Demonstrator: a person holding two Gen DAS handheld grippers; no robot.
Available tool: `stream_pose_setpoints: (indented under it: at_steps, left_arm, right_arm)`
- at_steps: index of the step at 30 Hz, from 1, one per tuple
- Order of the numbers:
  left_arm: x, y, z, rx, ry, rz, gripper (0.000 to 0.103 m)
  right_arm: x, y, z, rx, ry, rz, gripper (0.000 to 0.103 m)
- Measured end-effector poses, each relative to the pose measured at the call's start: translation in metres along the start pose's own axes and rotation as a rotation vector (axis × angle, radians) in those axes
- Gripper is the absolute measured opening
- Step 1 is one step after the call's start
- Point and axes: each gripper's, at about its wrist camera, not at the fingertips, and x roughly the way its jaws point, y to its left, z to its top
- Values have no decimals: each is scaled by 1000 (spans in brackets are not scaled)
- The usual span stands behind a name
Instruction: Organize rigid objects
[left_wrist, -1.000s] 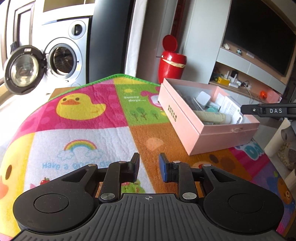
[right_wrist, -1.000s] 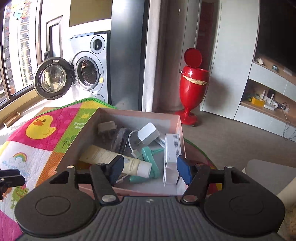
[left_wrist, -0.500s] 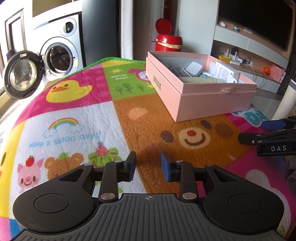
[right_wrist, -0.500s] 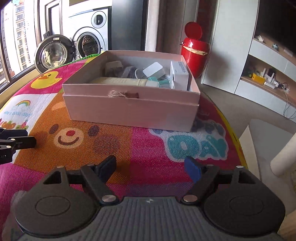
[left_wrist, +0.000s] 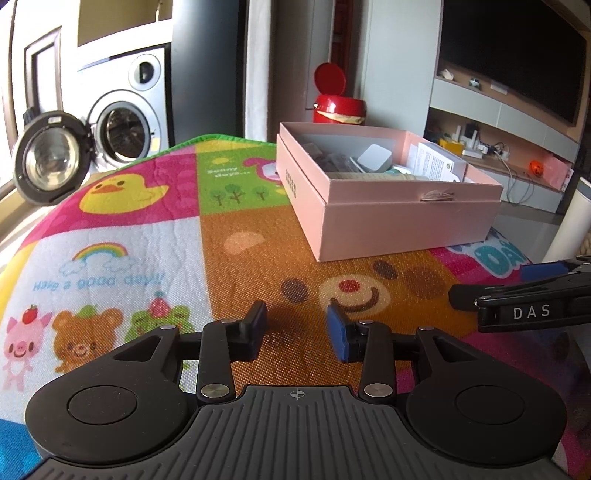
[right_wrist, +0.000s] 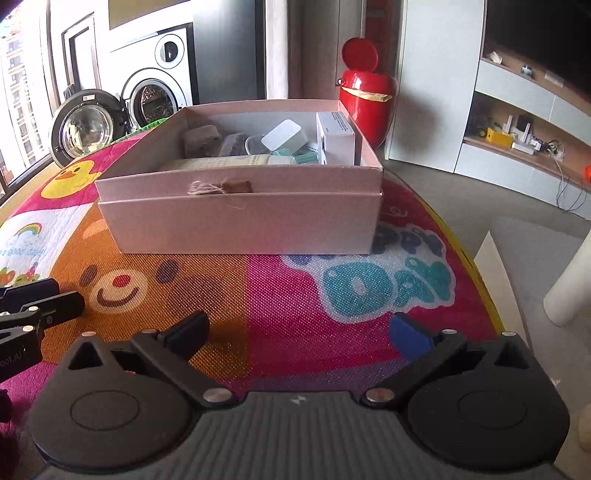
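Note:
A pink cardboard box (left_wrist: 406, 229) stands on a colourful cartoon mat (left_wrist: 147, 236); it also shows in the right wrist view (right_wrist: 240, 225). Inside lie a cream tube (right_wrist: 221, 162), a white carton (right_wrist: 336, 136), a white adapter (right_wrist: 282, 134), a grey plug (right_wrist: 201, 140) and teal items (right_wrist: 295, 158). My left gripper (left_wrist: 297, 328) is open and empty, low over the mat in front of the box. My right gripper (right_wrist: 299, 334) is wide open and empty, also in front of the box; its fingers (left_wrist: 517, 295) show at the right of the left wrist view.
A red pedal bin (right_wrist: 365, 96) stands behind the box. A washing machine with its door open (left_wrist: 55, 158) is at the back left. Shelves with small items (right_wrist: 517, 136) line the right wall. The mat's edge (right_wrist: 469, 266) drops off to the right.
Both grippers have pulled back from the box and dropped low over the mat. The right gripper, earlier over the box, has opened wider. The left jaws have opened a little.

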Motion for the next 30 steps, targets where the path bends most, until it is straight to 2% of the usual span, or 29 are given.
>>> stream_pose_setpoints:
  at_steps: [2,4,9,12,30]
  left_arm:
    - [2,-6,-1,3,-9,9,51]
    - [4,-13,0,21,-8,28,51]
    - [7,-21,0,-10,-15,72,53]
    - [9,-27,0,19,-17,98,54]
    - [9,-26,0,3,-18,96,54]
  right_arm:
    - [0,0,-1,8,-6,-2,103]
    - [-1,2,-2,9,-19,-13,103]
    - [-1,6,-5,13,-46,-22,103]
    - [-2,9,-7,6,-62,-32,103]
    - [-2,7,-10,28,-73,-16,103]
